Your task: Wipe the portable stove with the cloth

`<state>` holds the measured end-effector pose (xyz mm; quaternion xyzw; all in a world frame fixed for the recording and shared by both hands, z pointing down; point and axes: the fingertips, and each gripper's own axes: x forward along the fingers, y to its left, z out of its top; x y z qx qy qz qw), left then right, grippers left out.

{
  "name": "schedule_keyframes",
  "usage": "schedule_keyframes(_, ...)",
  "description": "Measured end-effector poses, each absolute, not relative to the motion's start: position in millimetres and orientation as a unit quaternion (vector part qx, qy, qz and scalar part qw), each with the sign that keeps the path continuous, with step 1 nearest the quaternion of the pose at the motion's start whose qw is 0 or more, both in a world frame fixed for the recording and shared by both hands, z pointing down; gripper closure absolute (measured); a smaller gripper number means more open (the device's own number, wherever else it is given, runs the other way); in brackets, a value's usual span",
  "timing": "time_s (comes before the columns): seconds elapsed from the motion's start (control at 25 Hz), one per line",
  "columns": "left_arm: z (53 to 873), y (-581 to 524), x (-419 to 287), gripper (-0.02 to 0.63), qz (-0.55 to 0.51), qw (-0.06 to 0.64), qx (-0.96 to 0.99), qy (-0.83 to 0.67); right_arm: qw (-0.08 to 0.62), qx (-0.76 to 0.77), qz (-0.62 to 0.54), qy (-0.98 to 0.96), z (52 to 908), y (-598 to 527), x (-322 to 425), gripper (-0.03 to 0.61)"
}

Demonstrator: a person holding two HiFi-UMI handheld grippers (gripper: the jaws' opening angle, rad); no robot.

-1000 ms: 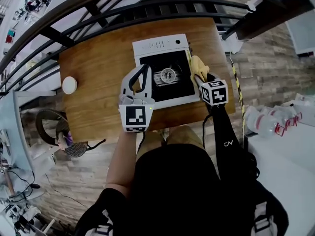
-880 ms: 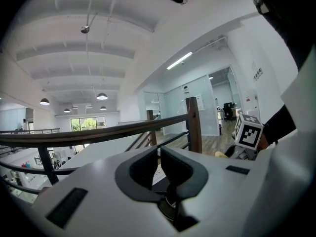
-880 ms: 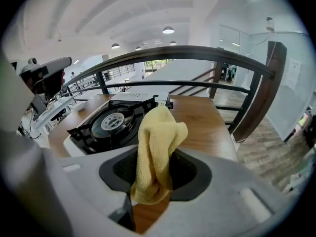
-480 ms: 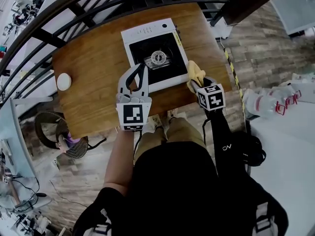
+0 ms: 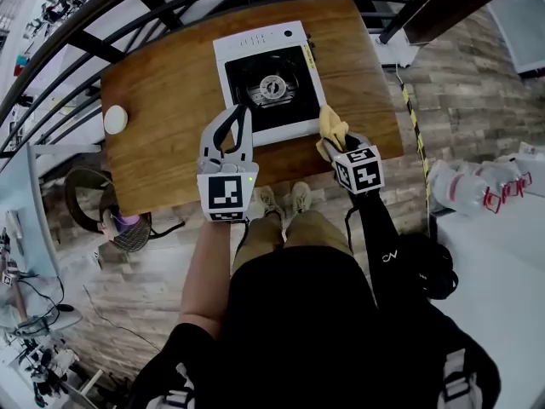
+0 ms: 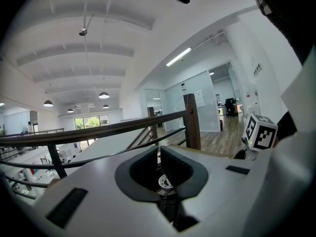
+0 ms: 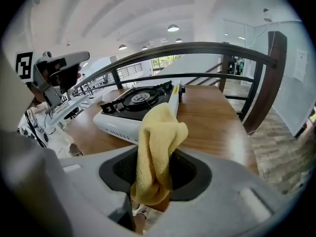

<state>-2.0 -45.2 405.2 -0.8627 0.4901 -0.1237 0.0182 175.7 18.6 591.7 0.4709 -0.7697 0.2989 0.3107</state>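
1. The right gripper (image 5: 339, 146) is clamped on the yellow cloth (image 5: 330, 128), just beside the portable stove's (image 5: 271, 83) near right corner.
2. The stove sits on the bench (image 5: 162, 135), ahead and left of the cloth.
3. The left gripper (image 5: 238, 118), jaws together and empty, hovers at the stove's near left edge.

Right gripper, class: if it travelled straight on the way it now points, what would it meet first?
Probably the portable stove: the right gripper, shut on the cloth, points at its near white side, though depth is unclear.

Pale grey left tongs (image 5: 239, 116) and right tongs (image 5: 339, 147) bear black-and-white marker cubes (image 5: 225, 196); black shirt (image 5: 298, 313), long right sleeve (image 5: 387, 241).
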Motion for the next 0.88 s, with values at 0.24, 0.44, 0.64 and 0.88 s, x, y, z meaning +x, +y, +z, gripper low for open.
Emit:
schedule_keyframes(0.24, 410.2, -36.7, -17.6, 0.591, -0.131, 0.014, -0.855, 0.502, 0.312, 0.461, 0.297, -0.776, 595.4, 25.3, 161.0, 0.423)
schedule_keyframes(0.44, 418.5, -36.7, -34.1, 0.591, -0.130, 0.006, -0.863, 0.488, 0.314, 0.460, 0.302, -0.774, 594.6, 30.0, 131.8, 0.423)
schedule_keyframes(0.64, 429.8, -35.7, -63.0, 0.591, -0.137, 0.003, -0.872, 0.470, 0.320, 0.440, 0.303, -0.782, 595.7, 36.2, 69.1, 0.423)
schedule_keyframes(0.88, 432.0, -37.4, -97.8, 0.591, -0.133, 0.008, -0.884, 0.449, 0.326, 0.405, 0.290, -0.804, 588.7, 37.0, -17.3, 0.423)
